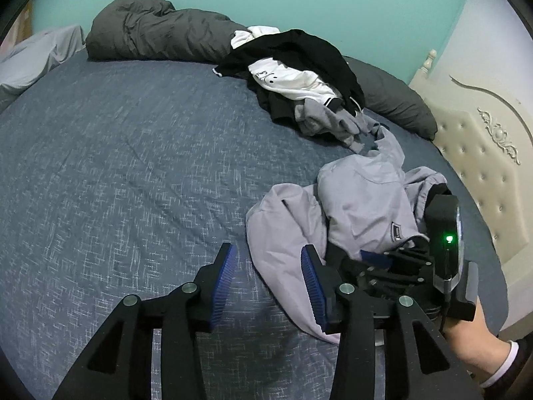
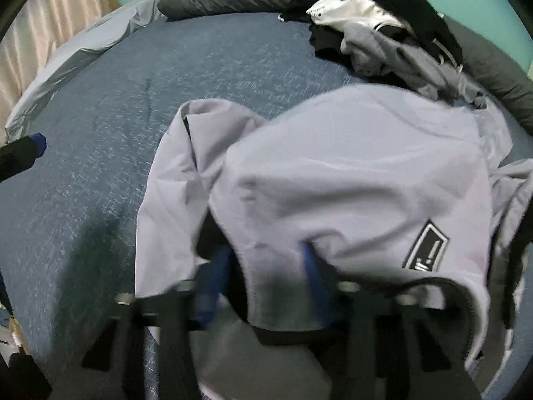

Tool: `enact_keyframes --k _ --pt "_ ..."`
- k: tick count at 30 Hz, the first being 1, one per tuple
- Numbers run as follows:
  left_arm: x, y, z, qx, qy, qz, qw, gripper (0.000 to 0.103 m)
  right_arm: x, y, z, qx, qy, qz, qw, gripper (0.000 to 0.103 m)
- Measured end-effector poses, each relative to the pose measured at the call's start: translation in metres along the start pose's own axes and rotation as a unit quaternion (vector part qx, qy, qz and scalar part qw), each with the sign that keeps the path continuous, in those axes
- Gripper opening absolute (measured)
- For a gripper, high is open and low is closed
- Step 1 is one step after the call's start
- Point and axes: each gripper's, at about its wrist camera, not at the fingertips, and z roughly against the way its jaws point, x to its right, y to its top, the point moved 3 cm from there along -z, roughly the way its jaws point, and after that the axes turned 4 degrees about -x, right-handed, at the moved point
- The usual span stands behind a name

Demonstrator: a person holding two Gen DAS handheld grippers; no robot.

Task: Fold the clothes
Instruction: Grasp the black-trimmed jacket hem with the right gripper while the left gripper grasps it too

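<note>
A light grey jacket (image 1: 359,200) with a dark chest patch lies crumpled on the blue bed sheet (image 1: 133,166) at the right. My left gripper (image 1: 268,278) is open and empty, its right finger at the jacket's near edge. My right gripper (image 1: 376,260) sits just right of it, against the jacket. In the right wrist view the jacket (image 2: 333,173) drapes over my right gripper (image 2: 266,276); its blue fingers (image 2: 216,276) stand apart with fabric bunched between them. That view is blurred.
A pile of black, white and grey clothes (image 1: 299,76) lies at the far side of the bed. A dark grey duvet (image 1: 150,33) and a dark pillow (image 1: 399,106) lie behind. A cream padded headboard (image 1: 483,153) stands at the right.
</note>
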Motion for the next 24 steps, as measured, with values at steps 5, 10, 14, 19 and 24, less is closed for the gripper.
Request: enact_keyframes --k 5,10,14,19,24 --pt "0.009 -0.002 -0.011 -0.010 -0.002 -0.010 0.9999 0.046 0.006 -0.006 0.008 0.028 -0.007 0.010 1.000 0.009" --pt "0.034 -0.002 -0.031 -0.024 -0.005 -0.035 0.9991 0.048 0.042 -0.010 0.045 0.076 -0.006 -0.012 0.997 0.009" --pt "0.062 -0.001 -0.055 -0.036 -0.012 -0.050 0.9980 0.049 0.083 -0.013 0.074 0.103 -0.017 -0.032 0.994 0.009" --pt "0.091 -0.003 -0.084 -0.052 -0.008 -0.075 0.9958 0.051 0.129 -0.013 0.097 0.118 -0.025 -0.052 0.991 0.009" --pt "0.104 0.000 -0.109 -0.062 0.008 -0.083 0.9946 0.051 0.153 -0.023 0.114 0.132 -0.020 -0.064 0.989 0.009"
